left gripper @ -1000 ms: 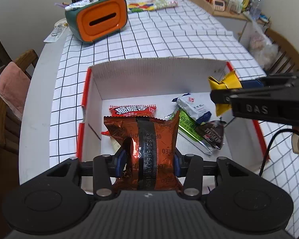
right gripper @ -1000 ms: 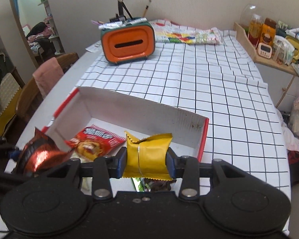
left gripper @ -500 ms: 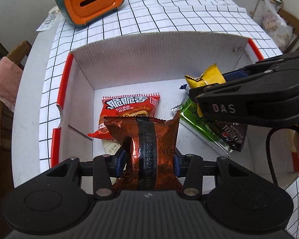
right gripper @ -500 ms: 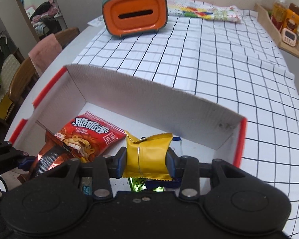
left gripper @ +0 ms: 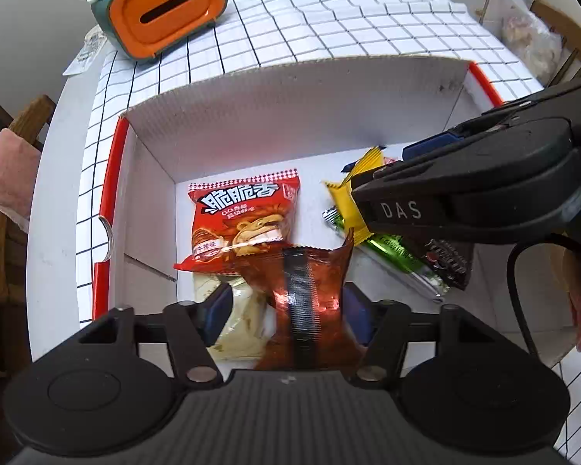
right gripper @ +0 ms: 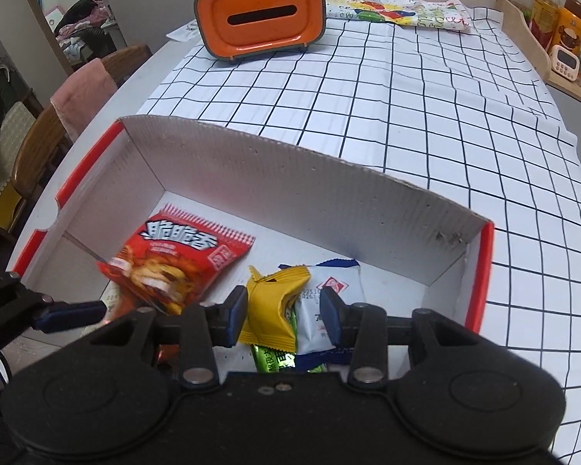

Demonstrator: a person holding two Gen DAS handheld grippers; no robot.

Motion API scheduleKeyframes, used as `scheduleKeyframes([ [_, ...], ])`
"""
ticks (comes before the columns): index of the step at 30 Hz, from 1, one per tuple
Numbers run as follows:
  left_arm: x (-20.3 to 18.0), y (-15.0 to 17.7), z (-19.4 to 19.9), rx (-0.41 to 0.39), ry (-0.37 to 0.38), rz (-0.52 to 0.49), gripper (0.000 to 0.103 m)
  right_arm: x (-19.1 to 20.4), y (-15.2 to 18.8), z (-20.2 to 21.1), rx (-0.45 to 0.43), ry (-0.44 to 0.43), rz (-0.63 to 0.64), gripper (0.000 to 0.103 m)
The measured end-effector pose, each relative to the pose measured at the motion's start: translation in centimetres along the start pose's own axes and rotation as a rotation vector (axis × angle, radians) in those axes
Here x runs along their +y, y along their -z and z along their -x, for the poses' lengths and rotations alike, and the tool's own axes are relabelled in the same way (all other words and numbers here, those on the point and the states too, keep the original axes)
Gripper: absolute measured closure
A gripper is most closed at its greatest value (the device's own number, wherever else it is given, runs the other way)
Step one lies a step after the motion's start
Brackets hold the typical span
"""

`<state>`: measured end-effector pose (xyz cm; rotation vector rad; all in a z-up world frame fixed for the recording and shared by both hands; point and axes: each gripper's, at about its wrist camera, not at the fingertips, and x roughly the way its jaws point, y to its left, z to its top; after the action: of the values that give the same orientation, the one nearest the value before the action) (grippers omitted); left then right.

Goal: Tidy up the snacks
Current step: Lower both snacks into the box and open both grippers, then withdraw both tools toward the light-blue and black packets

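A white cardboard box with red rims [left gripper: 275, 116] [right gripper: 275, 190] holds several snack packets. My left gripper [left gripper: 286, 310] is open inside the box; a copper-red Oreo packet [left gripper: 310, 290] is loose between its fingers, blurred. My right gripper [right gripper: 284, 310] is open over the box's right part; a yellow packet [right gripper: 275, 310] [left gripper: 348, 201] lies free between its fingers on a white-blue packet [right gripper: 329, 310] and a green packet [right gripper: 271, 360] [left gripper: 395, 252]. A red lion packet [left gripper: 244, 217] [right gripper: 174, 263] lies flat in the middle. A beige packet [left gripper: 244, 321] lies under the left gripper.
An orange and green tissue box [left gripper: 162, 7] [right gripper: 259, 15] stands at the far side of the checked tablecloth [right gripper: 406, 116]. Wooden chairs with a pink cloth [left gripper: 4, 178] [right gripper: 85, 93] stand left. A shelf with jars [right gripper: 561, 35] stands at the far right. A dark packet [left gripper: 445, 263] lies by the green one.
Both grippers moved lower into the box and opened. The left let go of the Oreo packet, and the right let go of the yellow packet, which now lies on other packets.
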<state>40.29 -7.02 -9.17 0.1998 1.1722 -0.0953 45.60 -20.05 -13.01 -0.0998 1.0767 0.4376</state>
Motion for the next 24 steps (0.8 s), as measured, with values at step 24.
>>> scheduleKeyframes([
  [24,2.2,4.1,8.0,-0.224,0.046,0.044,0.033,2.5,3.7,9.7,-0.123,-0.013,-0.024,0.062],
])
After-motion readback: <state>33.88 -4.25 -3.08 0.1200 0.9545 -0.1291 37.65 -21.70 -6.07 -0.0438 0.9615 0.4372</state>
